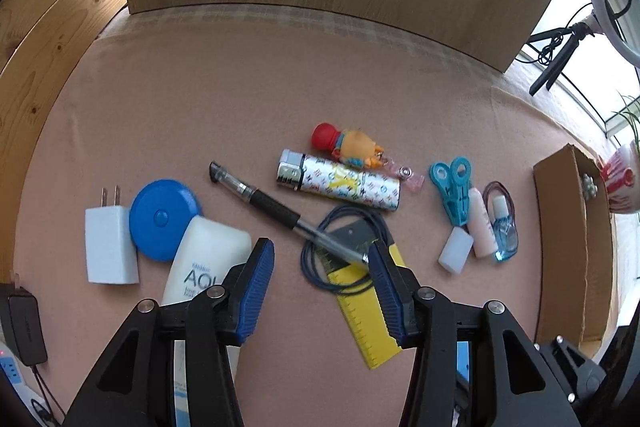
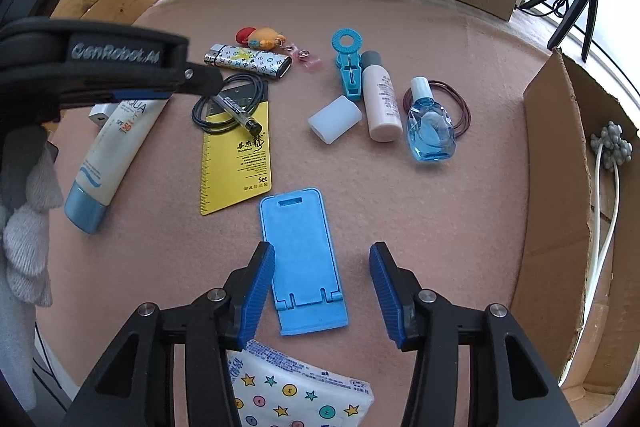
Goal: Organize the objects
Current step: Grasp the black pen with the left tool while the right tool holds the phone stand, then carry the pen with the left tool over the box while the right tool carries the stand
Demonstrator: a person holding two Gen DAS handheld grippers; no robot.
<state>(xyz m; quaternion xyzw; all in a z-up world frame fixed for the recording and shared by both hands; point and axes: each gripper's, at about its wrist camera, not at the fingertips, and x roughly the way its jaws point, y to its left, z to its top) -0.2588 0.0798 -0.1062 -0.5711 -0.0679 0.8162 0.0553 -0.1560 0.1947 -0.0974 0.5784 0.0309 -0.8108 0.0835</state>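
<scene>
Pink felt covers the worktop (image 1: pixel 200 99), and across it the clutter waiting to be sorted lies scattered. From the left wrist view, the left tool (image 1: pixel 322 255) hangs low with its blue pads spread wide and nothing between them. Just ahead of it a black pen (image 1: pixel 276 205) lies slantwise, its far tip toward the patterned lighter (image 1: pixel 340 185), its near end touching the tool's right-hand pad, resting over a coiled dark cord (image 1: pixel 344 251) and a yellow ruler card (image 1: pixel 368 311). Off to the tool's left sit a sunscreen tube (image 1: pixel 204 259), a blue round tape measure (image 1: pixel 162 217) and a white plug (image 1: pixel 108 247). The pen looks like the intended pick, since the pads straddle its near end.

From the right wrist view, the right tool (image 2: pixel 322 259) is likewise wide apart and empty, poised over a blue phone stand (image 2: pixel 300 259) lying flat between its pads. To its right stands an open cardboard box (image 2: pixel 552 187), probably the place where things are meant to go.
</scene>
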